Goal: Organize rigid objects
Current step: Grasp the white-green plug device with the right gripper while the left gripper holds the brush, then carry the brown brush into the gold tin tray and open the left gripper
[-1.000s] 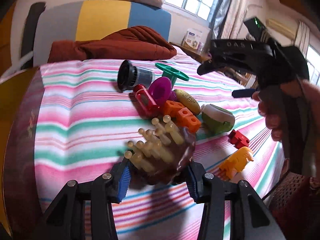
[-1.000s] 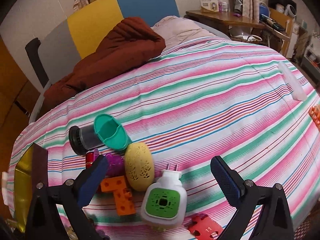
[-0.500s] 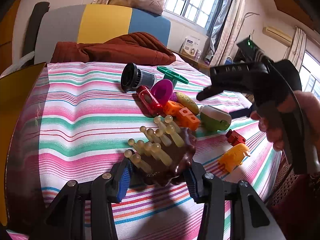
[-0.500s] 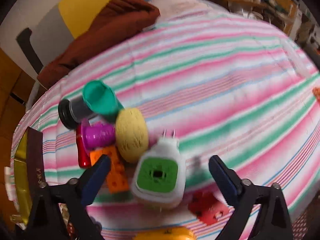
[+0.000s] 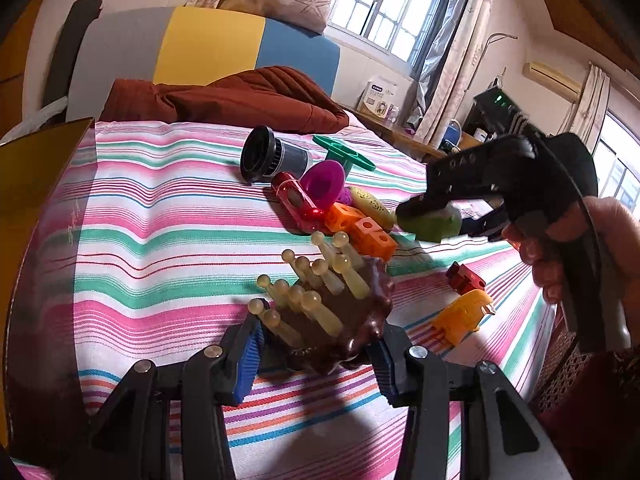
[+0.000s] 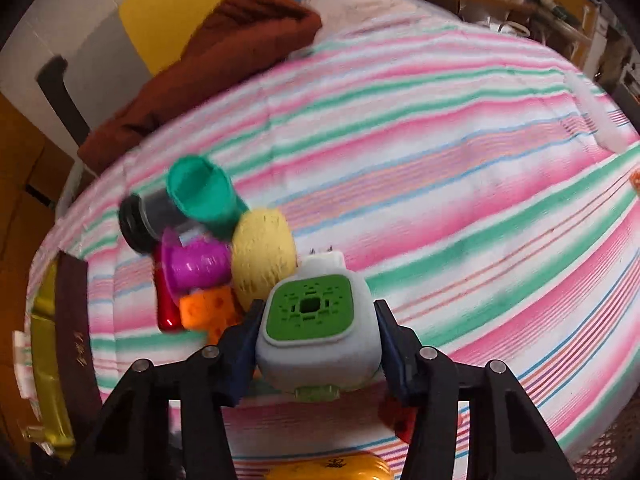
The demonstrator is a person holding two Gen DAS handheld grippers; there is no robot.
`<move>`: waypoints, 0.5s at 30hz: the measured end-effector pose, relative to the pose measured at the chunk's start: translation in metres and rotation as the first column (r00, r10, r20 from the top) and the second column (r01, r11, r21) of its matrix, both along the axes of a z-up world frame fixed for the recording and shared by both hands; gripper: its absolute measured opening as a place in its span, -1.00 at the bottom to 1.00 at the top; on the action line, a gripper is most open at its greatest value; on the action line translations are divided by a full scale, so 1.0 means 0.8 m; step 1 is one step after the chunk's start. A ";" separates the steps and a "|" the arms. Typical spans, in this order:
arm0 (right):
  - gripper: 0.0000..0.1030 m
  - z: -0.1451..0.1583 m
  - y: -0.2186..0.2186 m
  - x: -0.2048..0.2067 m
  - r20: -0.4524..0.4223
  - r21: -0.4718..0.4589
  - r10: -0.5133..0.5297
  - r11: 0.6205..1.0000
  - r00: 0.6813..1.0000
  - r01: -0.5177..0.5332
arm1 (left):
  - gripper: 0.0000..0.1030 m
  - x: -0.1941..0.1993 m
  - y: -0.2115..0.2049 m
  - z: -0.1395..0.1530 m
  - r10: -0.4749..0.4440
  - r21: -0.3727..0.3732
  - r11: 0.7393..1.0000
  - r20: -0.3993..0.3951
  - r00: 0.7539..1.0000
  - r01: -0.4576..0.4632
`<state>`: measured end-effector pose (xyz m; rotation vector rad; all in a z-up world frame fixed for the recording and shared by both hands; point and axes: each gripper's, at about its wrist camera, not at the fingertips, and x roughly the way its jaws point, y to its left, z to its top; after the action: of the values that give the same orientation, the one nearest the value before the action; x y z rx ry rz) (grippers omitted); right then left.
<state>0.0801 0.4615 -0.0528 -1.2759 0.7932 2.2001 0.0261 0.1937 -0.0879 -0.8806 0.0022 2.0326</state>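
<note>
My left gripper (image 5: 316,344) is shut on a brown massage brush (image 5: 336,304) with beige pegs, held just above the striped bedspread (image 5: 160,220). My right gripper (image 6: 316,332) points steeply down and its jaws are closing on a white plug-in device with a green face (image 6: 308,312). Both pads touch the device's sides. In the left wrist view this device (image 5: 430,224) sits between the right gripper's fingers, gripped by a person's hand (image 5: 560,248). Beside it lies a pile: black cylinder (image 5: 264,156), purple cup (image 5: 324,184), yellow egg shape (image 6: 260,256), orange blocks (image 5: 360,228).
A teal piece (image 5: 344,152) and a red case (image 5: 298,200) lie in the pile. A small red block (image 5: 464,278) and an orange-yellow toy (image 5: 460,316) lie nearer the bed's right edge. A brown blanket (image 5: 240,96) lies at the headboard. A gold box (image 5: 28,168) stands at the left.
My right gripper came down over the white-and-green device and its jaws closed from wide apart onto its sides. The left gripper kept still with the brush.
</note>
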 end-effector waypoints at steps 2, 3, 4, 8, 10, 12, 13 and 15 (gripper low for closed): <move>0.03 0.011 -0.001 0.005 -0.045 0.020 -0.007 1.000 0.999 0.008 | -0.07 0.000 0.000 0.000 0.000 0.000 1.000 0.000 1.000 0.000; 0.03 0.015 -0.001 0.006 -0.062 0.023 -0.008 1.000 0.998 0.010 | -0.07 0.000 0.000 0.000 0.000 0.000 1.000 0.001 1.000 0.000; 0.03 0.019 -0.001 0.007 -0.078 0.021 -0.008 1.000 0.997 0.009 | -0.07 0.000 0.000 0.000 0.000 -0.003 1.000 0.003 1.000 0.000; 0.03 0.026 0.001 0.007 -0.134 -0.023 0.009 1.000 0.991 -0.012 | -0.08 0.004 -0.001 0.006 0.006 -0.031 0.999 0.006 1.000 -0.005; 0.03 0.026 -0.006 0.001 -0.158 -0.038 0.025 0.999 0.987 -0.031 | -0.09 0.005 -0.006 0.008 0.015 -0.025 1.000 0.035 0.999 -0.014; 0.03 0.027 -0.009 0.000 -0.197 -0.078 0.043 0.995 0.979 -0.060 | -0.10 0.006 -0.011 0.009 0.021 -0.021 1.000 0.049 0.999 -0.020; 0.03 0.027 -0.012 -0.002 -0.215 -0.104 0.059 0.991 0.975 -0.083 | -0.10 0.008 -0.014 0.010 0.021 -0.021 1.000 0.052 0.998 -0.019; 0.03 0.027 -0.020 -0.006 -0.230 -0.121 0.083 0.986 0.970 -0.113 | -0.10 0.013 -0.018 0.013 0.012 -0.013 1.000 0.048 0.999 -0.011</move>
<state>0.0755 0.4451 -0.0315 -1.1633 0.9975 2.4378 0.0366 0.1797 -0.0772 -0.9397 -0.0160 2.0234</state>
